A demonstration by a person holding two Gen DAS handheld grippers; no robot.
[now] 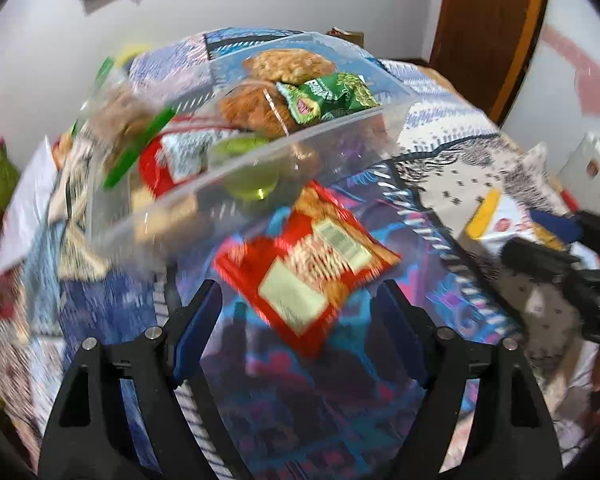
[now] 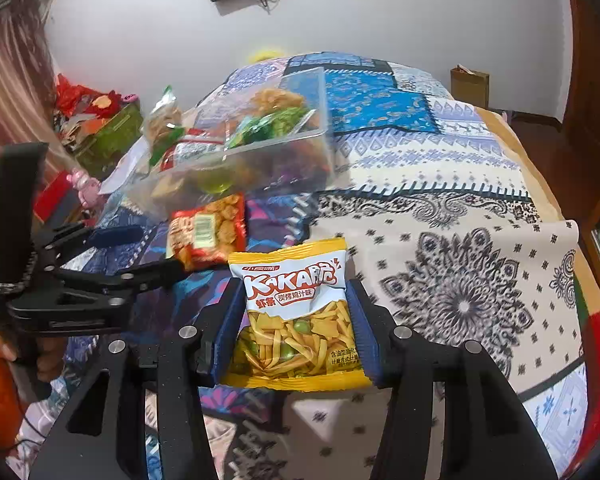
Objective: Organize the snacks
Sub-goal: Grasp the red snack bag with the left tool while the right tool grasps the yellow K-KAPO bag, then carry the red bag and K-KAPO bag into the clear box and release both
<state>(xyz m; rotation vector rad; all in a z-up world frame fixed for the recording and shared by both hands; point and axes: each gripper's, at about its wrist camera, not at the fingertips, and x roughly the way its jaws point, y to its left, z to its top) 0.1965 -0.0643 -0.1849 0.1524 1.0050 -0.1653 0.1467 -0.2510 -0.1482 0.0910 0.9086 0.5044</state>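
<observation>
We work over a bed (image 2: 440,184) spread with a patchwork-print quilt, white walls behind and a wooden door to one side. Our landmark is the clear plastic bin (image 2: 236,148), rigid and boxy, heaped with crinkly snack packs. Just in front of it lies a glossy red packet (image 1: 306,268), flat on the cloth. Our left gripper (image 1: 296,300) stands open beside that packet. Nearer than the bin, our right gripper (image 2: 296,316) clamps the yellow-and-white shrimp-strip bag (image 2: 300,312).
</observation>
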